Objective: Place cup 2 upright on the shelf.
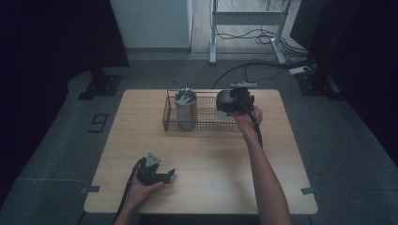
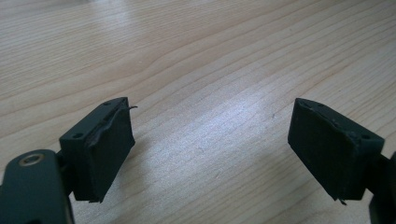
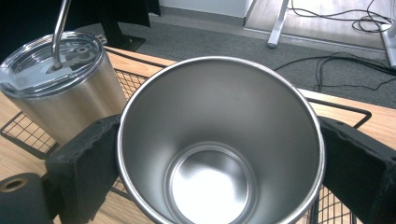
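Observation:
My right gripper (image 1: pixel 235 102) is shut on an open steel cup (image 1: pixel 224 100), held above the right end of a black wire basket (image 1: pixel 202 130) at the table's far side. In the right gripper view the black pads (image 3: pixel 86 163) press on both sides of the cup (image 3: pixel 219 107), whose inside is bare. A lidded steel tumbler (image 1: pixel 186 110) with a metal straw (image 3: pixel 60 28) stands upright in the basket's left half, beside the held cup. My left gripper (image 1: pixel 169 177) rests low near the table's front edge, open, with bare wood between its jaws (image 2: pixel 210 149).
The wooden table (image 1: pixel 211 159) stands on grey floor. Cables (image 1: pixel 263 65) and a desk frame (image 1: pixel 244 28) lie beyond the table's far edge. Dark curtains flank both sides.

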### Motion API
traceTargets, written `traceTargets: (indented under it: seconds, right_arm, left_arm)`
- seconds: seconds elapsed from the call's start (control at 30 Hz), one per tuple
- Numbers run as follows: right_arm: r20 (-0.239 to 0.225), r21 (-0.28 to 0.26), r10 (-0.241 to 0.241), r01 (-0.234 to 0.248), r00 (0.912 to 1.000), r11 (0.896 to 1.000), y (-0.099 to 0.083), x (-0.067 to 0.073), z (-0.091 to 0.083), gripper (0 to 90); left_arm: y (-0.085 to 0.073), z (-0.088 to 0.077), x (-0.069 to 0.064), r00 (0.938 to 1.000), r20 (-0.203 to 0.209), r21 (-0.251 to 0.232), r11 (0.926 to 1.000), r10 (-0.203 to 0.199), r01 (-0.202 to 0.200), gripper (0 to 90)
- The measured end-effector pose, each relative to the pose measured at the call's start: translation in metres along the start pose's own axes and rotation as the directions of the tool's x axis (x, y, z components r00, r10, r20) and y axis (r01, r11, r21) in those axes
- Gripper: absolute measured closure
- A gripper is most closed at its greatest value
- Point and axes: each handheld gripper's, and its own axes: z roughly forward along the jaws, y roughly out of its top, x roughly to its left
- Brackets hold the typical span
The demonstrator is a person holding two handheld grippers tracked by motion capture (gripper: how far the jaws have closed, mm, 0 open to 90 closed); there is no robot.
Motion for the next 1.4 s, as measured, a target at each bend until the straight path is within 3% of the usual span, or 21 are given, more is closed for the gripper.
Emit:
traceTargets:
  seconds: [0.23,0.3,0.53,0.93,1.03,1.4]
  right_arm:
    - [-0.001,0.004,-0.002,0.002,1.0,1.0,0.004,-0.001,0.007,5.6]
    - [0.001,0.006,-0.001,0.001,1.0,1.0,0.005,-0.001,0.009,5.6]
    - [0.006,0.014,0.004,-0.004,1.0,1.0,0.005,-0.004,0.018,5.6]
    - [0.029,0.042,-0.003,0.002,0.9996,0.999,0.009,-0.012,0.032,5.6]
    - [0.03,0.051,-0.029,0.027,0.9991,0.998,0.01,-0.012,0.037,5.6]
    - [0.017,0.079,-0.022,0.02,0.9996,0.997,0.008,-0.015,0.055,5.6]
  left_arm:
    - [0.001,-0.002,0.001,0.9997,0.018,-0.011,0.9998,-0.018,0.018,14.3]
    - [0.002,-0.003,-0.001,0.9999,-0.012,-0.006,1.0,0.005,-0.005,14.3]
    - [0.001,-0.002,-0.002,0.9998,-0.015,0.002,0.9999,0.016,-0.016,14.3]
    - [0.003,-0.005,-0.002,0.9999,0.009,-0.012,0.9999,0.005,-0.005,14.3]
    - [0.003,-0.006,-0.001,0.9999,0.011,-0.015,0.9999,0.003,-0.003,14.3]
    - [0.003,-0.006,0.001,0.9999,0.01,-0.015,0.9999,-0.004,0.004,14.3]
